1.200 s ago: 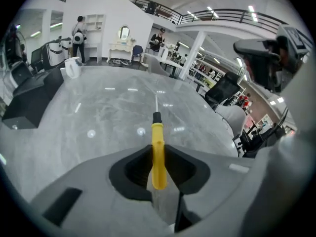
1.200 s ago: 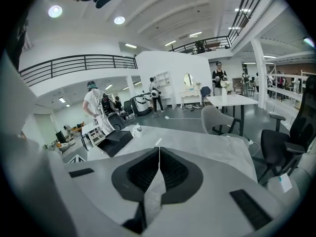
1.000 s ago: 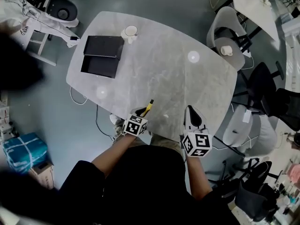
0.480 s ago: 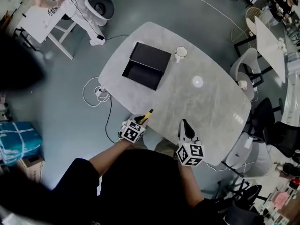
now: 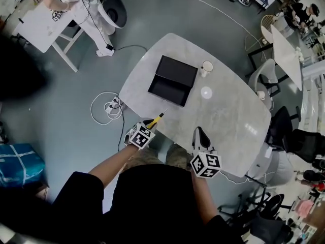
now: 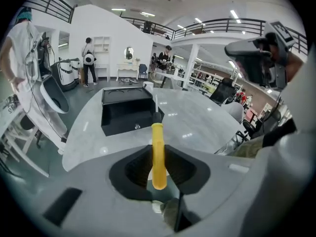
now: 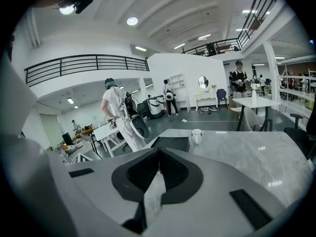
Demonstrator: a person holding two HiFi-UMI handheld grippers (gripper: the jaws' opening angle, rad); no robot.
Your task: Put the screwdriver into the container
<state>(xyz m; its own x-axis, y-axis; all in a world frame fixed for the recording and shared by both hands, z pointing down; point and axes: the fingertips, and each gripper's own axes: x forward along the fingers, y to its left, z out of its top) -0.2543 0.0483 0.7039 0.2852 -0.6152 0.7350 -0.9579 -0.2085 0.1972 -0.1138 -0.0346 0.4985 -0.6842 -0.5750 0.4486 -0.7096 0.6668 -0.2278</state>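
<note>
A screwdriver [image 5: 156,119] with a yellow handle [image 6: 158,154] is clamped between the jaws of my left gripper [image 5: 146,125], over the table's near left edge. Its thin shaft points toward the black container [image 5: 172,80], an open box with its lid laid back. In the left gripper view the container [image 6: 127,110] lies a short way ahead of the tip. My right gripper [image 5: 200,133] hovers over the near edge further right. Its jaws [image 7: 158,171] are closed together with nothing in them. The container [image 7: 170,143] shows ahead of it.
A white mug [image 5: 207,67] stands just right of the container on the grey marble table [image 5: 228,116]. Cables [image 5: 106,107] lie on the floor at the left. Chairs [image 5: 271,131] crowd the table's right side. A person in white stands by a folding table [image 5: 38,27] at upper left.
The head view has swung, so the table and container now sit further right and lower. Both grippers stay at the near edge, the screwdriver still held in the left one.
</note>
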